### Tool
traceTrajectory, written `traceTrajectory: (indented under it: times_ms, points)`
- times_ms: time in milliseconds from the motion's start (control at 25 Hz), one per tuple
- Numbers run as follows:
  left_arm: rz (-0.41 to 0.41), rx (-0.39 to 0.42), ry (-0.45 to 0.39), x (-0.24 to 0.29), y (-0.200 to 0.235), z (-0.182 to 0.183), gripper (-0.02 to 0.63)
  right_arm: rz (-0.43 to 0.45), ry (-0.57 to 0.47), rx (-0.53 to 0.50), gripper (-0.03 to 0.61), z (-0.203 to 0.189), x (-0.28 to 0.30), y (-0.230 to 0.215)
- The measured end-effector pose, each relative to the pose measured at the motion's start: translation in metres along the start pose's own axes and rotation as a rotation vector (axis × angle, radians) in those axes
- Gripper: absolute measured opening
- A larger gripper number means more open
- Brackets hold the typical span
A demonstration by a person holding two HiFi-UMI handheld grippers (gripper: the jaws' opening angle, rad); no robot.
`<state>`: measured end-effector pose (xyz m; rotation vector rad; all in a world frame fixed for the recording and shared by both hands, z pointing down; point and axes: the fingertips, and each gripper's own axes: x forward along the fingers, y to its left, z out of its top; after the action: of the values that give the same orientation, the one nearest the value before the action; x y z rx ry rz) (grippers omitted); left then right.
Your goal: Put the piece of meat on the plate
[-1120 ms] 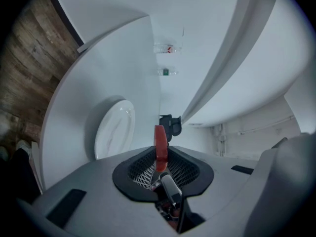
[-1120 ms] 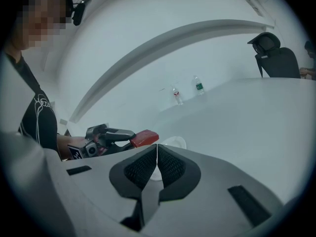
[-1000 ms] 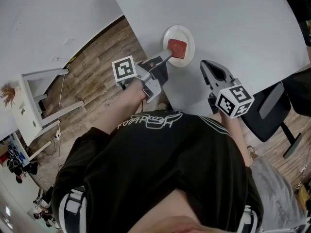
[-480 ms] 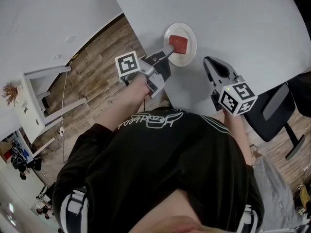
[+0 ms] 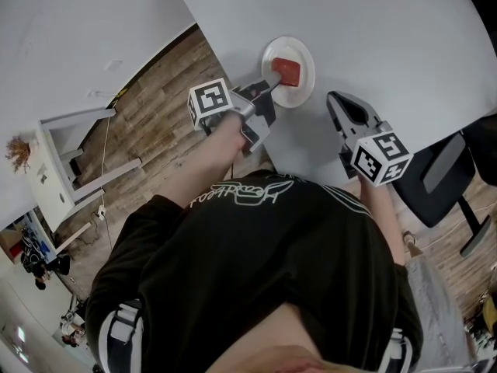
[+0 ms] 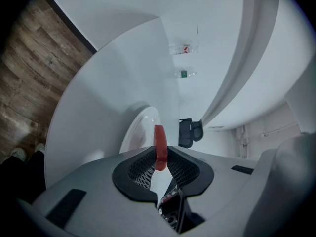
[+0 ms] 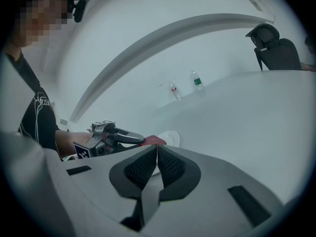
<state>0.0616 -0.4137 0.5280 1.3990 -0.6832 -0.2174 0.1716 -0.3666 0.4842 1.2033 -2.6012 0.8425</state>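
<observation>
- Jaws of the left gripper [image 5: 269,83] are clamped on the piece of meat [image 5: 287,71] in the head view. They hold it over the white plate [image 5: 305,51] near the edge of the white table [image 5: 388,22]. I cannot tell whether the meat touches the plate.
- In the same view, the right gripper [image 5: 334,99] hangs over bare table just right of the plate, apart from it. A dark chair [image 5: 443,181] stands by the table's edge, on the wooden floor [image 5: 155,107].
- In the left gripper view, the pads pinch the red slab edge-on, with the plate just beyond it to the left. Two bottles [image 6: 182,49] stand far across the table.
- In the right gripper view, its jaws are pressed together with nothing between them. Beyond them the left gripper holds the meat at the plate.
</observation>
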Motion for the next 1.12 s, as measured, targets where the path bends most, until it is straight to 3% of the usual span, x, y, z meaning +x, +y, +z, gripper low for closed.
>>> traceTrajectory:
  times_ms: [480, 800, 880, 1120]
  points:
    - [0.007, 0.018, -0.005, 0.003, -0.004, 0.001, 0.081, 0.002, -0.006, 0.005, 0.011, -0.004, -0.004, 0.005]
    - [-0.034, 0.028, -0.008, 0.001, -0.013, 0.000, 0.217, 0.010, 0.005, 0.005, 0.011, -0.005, -0.003, 0.006]
    - [-0.033, 0.092, 0.005, 0.003, -0.015, 0.001, 0.243, 0.015, 0.009, 0.003, 0.011, -0.005, 0.002, 0.005]
    - [0.089, 0.498, 0.083, 0.005, -0.018, -0.011, 0.273, 0.028, 0.019, -0.010, 0.011, -0.006, 0.003, 0.010]
